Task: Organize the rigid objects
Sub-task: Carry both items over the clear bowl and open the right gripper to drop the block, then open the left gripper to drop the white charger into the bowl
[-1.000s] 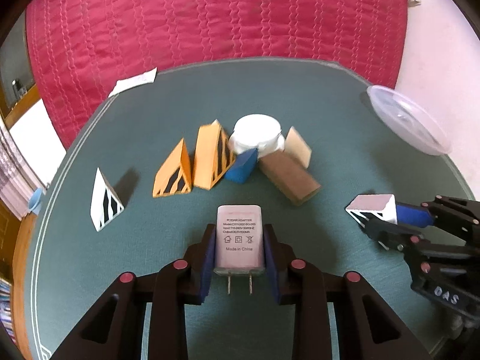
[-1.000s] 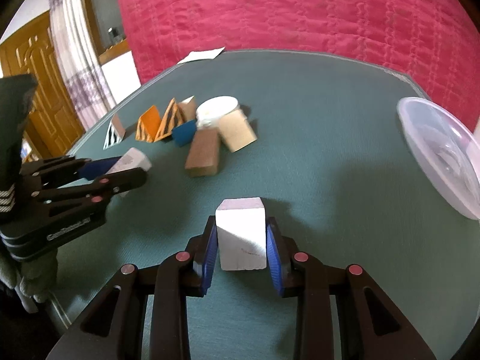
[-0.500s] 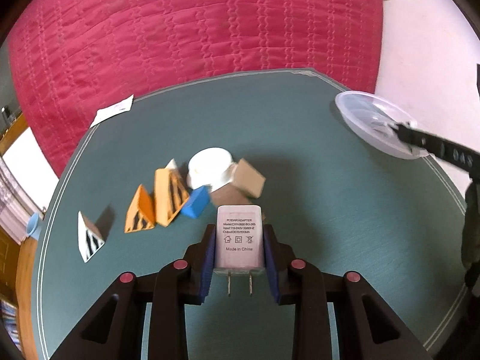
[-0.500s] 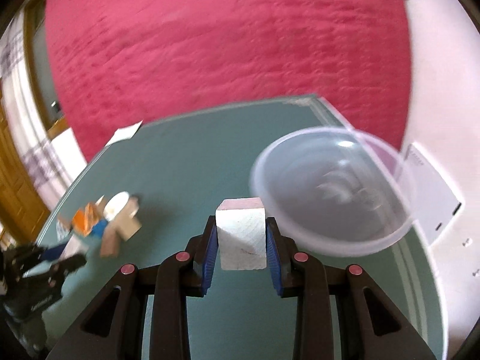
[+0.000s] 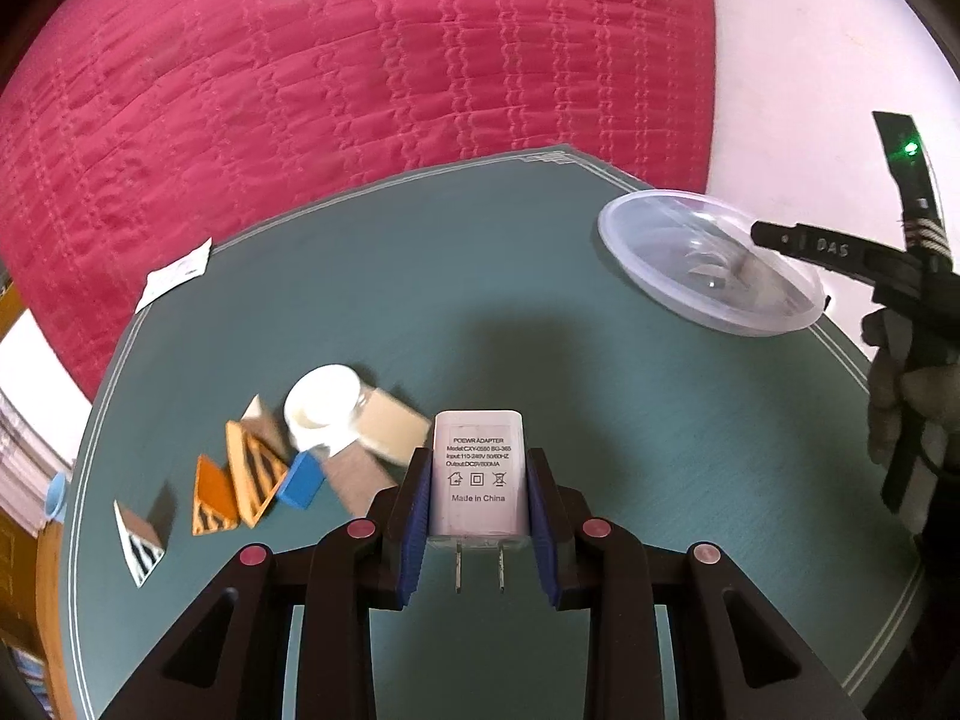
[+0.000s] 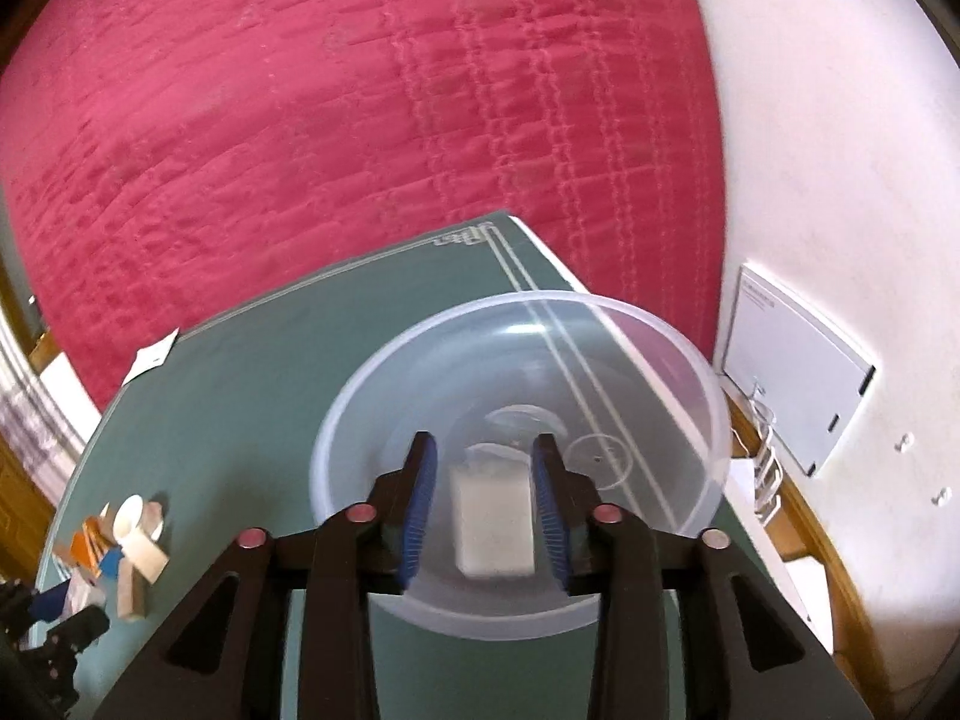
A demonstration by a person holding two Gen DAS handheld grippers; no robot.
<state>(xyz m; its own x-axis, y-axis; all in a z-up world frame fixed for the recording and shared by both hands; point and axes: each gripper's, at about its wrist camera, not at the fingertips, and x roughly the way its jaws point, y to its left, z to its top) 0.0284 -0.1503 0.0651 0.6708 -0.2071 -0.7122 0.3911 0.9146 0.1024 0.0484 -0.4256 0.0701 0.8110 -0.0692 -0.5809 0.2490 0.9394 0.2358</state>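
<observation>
Closest to you, your left gripper [image 5: 478, 513] is squeezed tight on the white power adapter [image 5: 477, 477], prongs pointing back at you, held up above the green table [image 5: 480, 312].

Your right gripper [image 6: 483, 501] has its fingers spread apart over the clear bowl [image 6: 384, 420]. The white block [image 6: 493, 525] sits between the blue pads, with a gap on each side. It looks let go and lying in the bowl (it is blurry, so I can't be sure it has landed).

So one thing is about in, I think. The adapter is next. Then the pile is left: in the left view, at about 9 o'clock, you have the white round lid [image 5: 321, 405], the tan block [image 5: 390, 426], the blue block [image 5: 300, 483], the orange striped wedges [image 5: 240, 486] and the white striped wedge [image 5: 139, 537].

In the left view the bowl is far off at 2 o'clock. It sits right at the table's edge, so don't bump it. The table between you and the bowl is bare, so there's room to move. Your right gripper is over the bowl, though, so wait for it to lift away.
</observation>
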